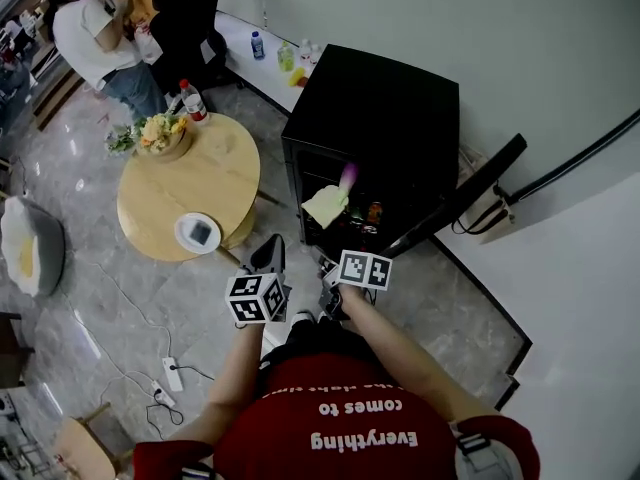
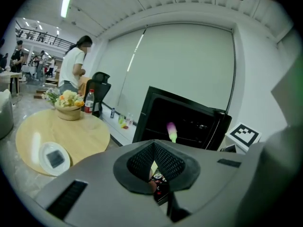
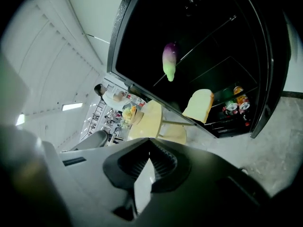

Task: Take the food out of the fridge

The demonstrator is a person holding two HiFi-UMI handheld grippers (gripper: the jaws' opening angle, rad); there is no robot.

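A black mini fridge (image 1: 385, 118) stands against the wall with its door (image 1: 462, 196) swung open to the right. Inside I see a purple-and-green vegetable (image 1: 347, 177), a pale yellow bread slice (image 1: 325, 206) and drink cans (image 1: 372, 213). In the right gripper view the vegetable (image 3: 169, 60) sits above the bread slice (image 3: 199, 105) and the cans (image 3: 236, 102). Both grippers hang in front of the fridge, short of its opening. My left gripper (image 1: 268, 256) and right gripper (image 1: 330, 274) are shut and hold nothing. The left gripper (image 2: 154, 148) faces the fridge (image 2: 184, 122).
A round wooden table (image 1: 215, 193) stands left of the fridge with a white plate (image 1: 198, 232), a flower basket (image 1: 163, 133) and a bottle (image 1: 192, 100). A person (image 1: 95, 43) stands beyond it beside a black chair (image 1: 190, 23). A power strip (image 1: 172, 373) and cables lie on the floor.
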